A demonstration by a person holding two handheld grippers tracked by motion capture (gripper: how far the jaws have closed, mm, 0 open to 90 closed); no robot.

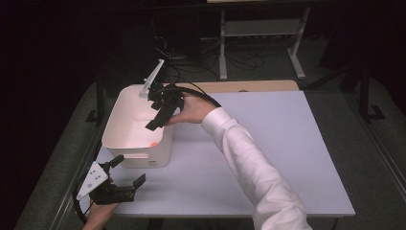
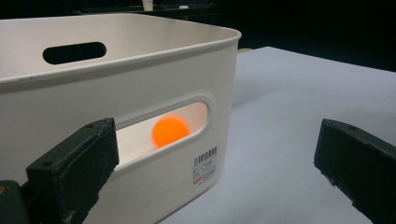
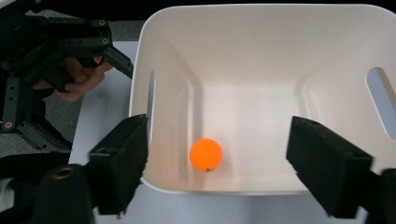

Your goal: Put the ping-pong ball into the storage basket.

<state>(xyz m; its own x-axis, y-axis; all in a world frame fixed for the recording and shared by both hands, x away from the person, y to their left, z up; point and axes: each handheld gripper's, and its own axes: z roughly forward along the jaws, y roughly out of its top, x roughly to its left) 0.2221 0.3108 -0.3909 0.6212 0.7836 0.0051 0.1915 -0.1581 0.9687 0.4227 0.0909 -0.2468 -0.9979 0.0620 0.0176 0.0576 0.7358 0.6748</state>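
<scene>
An orange ball (image 3: 206,154) lies on the floor of a white bin (image 3: 261,56) with slot handles, near its wall on my side. In the high view the ball (image 1: 153,143) is a small orange spot in the near right corner of the bin (image 1: 115,115). My right gripper (image 1: 155,109) hovers over the bin's right rim, tilted down into it. It is open (image 3: 217,172), and its pads touch nothing. My left gripper (image 1: 128,170) rests low on the table in front of the bin, open (image 2: 215,163). Through the near handle slot it sees the ball (image 2: 170,131).
The bin stands at the left of a pale table (image 1: 268,143). A wooden strip (image 1: 249,86) runs along the table's far edge. A white rod (image 1: 152,79) sticks up by the bin's far corner. Dark floor, cables and a shelf frame (image 1: 261,28) lie beyond.
</scene>
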